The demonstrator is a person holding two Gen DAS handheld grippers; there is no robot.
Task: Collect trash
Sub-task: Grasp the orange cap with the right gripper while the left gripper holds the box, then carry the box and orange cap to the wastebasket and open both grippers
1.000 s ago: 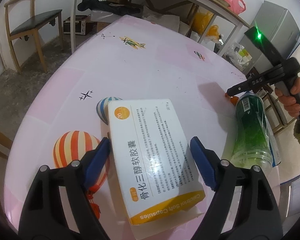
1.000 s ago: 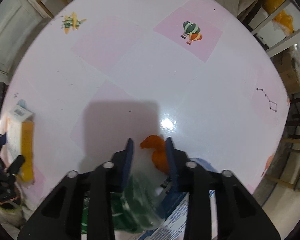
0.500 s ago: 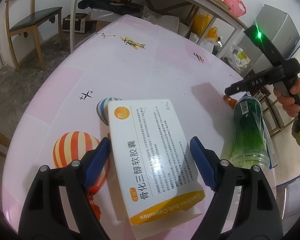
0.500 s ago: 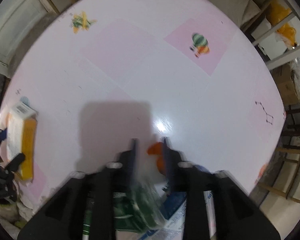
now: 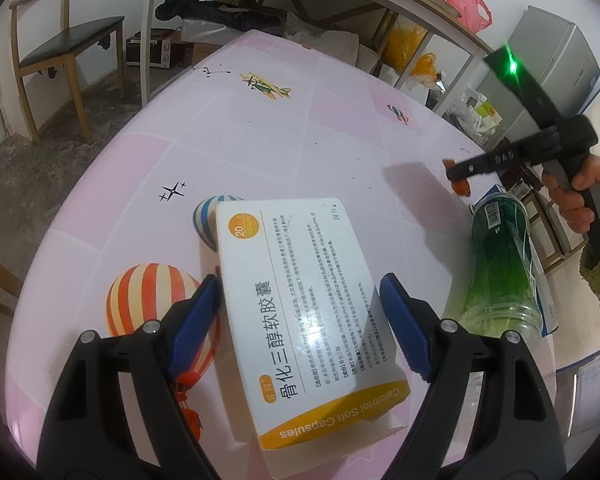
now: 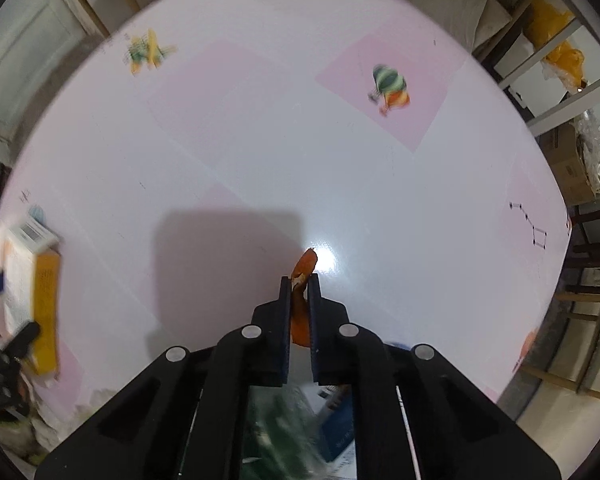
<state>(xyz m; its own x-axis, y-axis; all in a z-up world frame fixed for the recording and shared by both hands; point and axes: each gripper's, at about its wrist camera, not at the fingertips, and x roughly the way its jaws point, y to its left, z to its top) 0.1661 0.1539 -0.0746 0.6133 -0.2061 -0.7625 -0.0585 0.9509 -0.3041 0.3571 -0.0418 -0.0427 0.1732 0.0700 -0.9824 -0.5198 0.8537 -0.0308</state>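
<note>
We see pink-white surface [image 5: 260,140] with balloon prints; chair [image 5: 60,52] and shelving behind. Medicine box [image 5: 300,292] lies between spread left gripper [image 5: 300,316] fingers. Green bottle [image 5: 504,264] nearby. Right gripper [image 6: 300,280] fingers just closed on orange peel [image 6: 303,266].

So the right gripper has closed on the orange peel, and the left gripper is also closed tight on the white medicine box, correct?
Not quite: the left wrist view shows the left gripper open around the white medicine box, pads not pressing it. The right gripper, jaws just closing, does pinch the orange peel.
</note>
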